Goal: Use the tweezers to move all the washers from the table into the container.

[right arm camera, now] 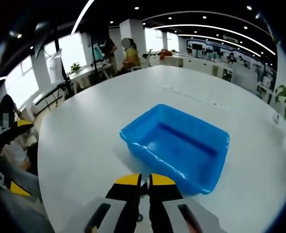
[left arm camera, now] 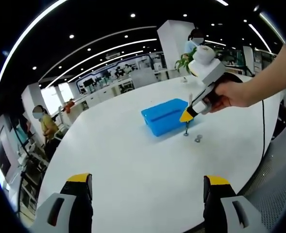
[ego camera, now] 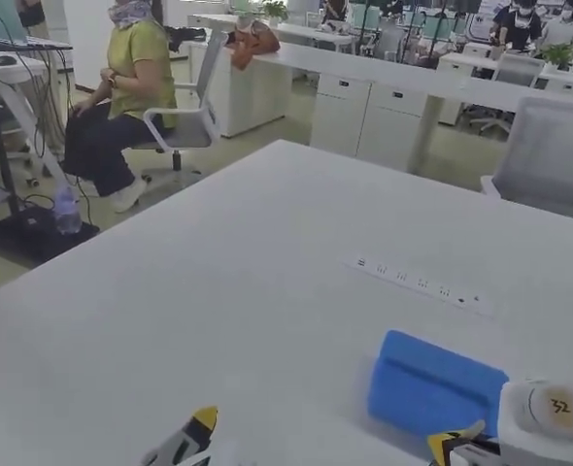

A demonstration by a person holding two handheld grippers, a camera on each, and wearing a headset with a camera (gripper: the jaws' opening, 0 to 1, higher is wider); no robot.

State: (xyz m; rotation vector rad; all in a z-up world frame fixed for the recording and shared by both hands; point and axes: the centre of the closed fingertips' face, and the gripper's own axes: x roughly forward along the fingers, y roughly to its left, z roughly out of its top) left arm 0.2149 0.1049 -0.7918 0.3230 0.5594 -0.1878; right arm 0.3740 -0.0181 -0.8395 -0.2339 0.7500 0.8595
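Left gripper (left arm camera: 148,180): jaws wide apart, low over near edge of table (left arm camera: 133,155). Right gripper (right arm camera: 144,179): jaws closed on tweezers (left arm camera: 186,127), tipped downward, held in hand (left arm camera: 229,94), forearm extended

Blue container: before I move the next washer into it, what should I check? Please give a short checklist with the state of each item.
1. Blue container upright on the table, top open: ok.
2. Room inside the container: ok, it looks empty.
3. Right claw shut on the tweezers: ok, the jaws stand nearly together around a thin tool.
4. A washer lies on the table beside the container, near the tweezers tips: ok.
5. Tweezers tips already gripping a washer: cannot tell, too small.
6. Left claw open, empty and away from the container: ok.
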